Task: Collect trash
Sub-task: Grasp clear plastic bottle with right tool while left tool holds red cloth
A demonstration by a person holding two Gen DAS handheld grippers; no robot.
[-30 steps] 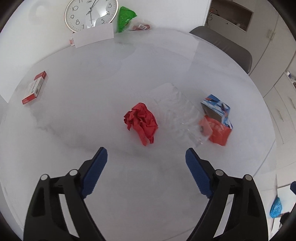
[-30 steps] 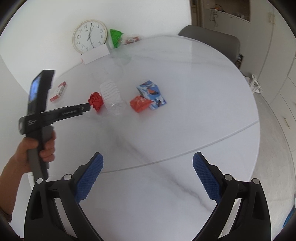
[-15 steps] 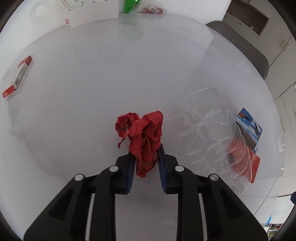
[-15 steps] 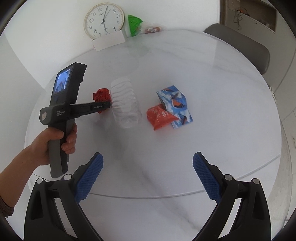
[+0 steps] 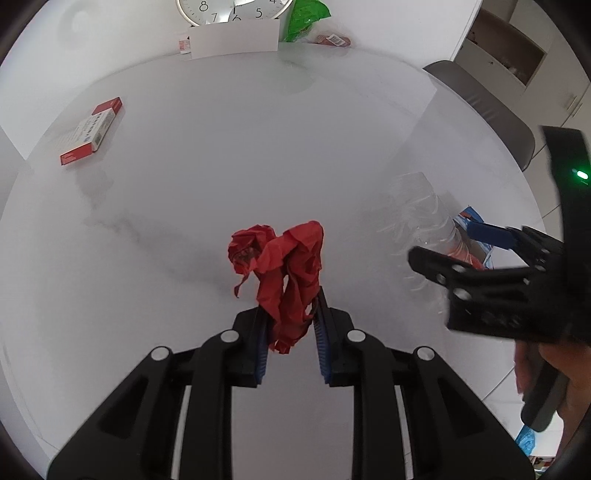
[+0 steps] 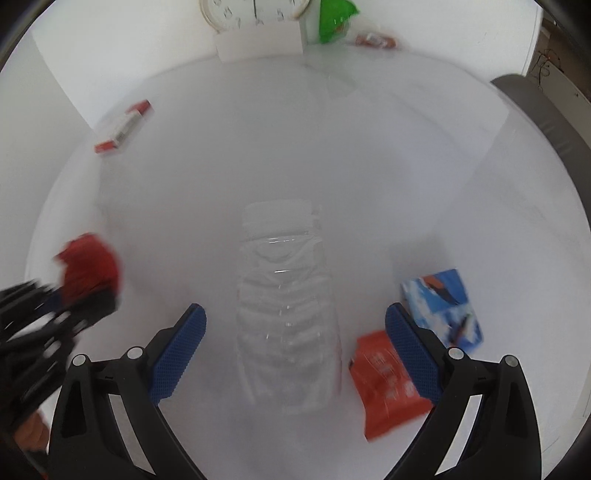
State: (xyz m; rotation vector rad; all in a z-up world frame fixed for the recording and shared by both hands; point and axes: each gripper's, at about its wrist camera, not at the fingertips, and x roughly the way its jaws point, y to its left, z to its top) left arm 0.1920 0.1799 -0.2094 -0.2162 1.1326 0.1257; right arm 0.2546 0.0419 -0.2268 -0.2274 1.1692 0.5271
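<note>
Left gripper [image 5: 290, 326]: jaws standing nearly closed, blue pads pinching the lower end of the crumpled red paper [image 5: 284, 273]; the wad is sticking up past the fingertips, above the white round table [image 5: 221, 166].

Right gripper [image 6: 295, 347]: jaws standing wide apart, nothing pinched; pointing down at the clear plastic bottle [image 6: 288, 314], which is lying on its side on the table between the two blue pads, touching neither.

Orange packet [image 6: 388, 384]: lying flat just right of the bottle, partly behind the right finger.

Blue printed box [image 6: 443, 302]: sitting just beyond the orange packet, to its right.

Red and white carton [image 5: 90, 131]: lying flat near the table's far left edge, well apart from the rest.

Clock [image 5: 232, 9], white card [image 5: 234, 37], green bag [image 5: 306, 14]: gathering at the far edge by the wall.

Grey chair [image 5: 487, 107]: standing at the table's far right side.
</note>
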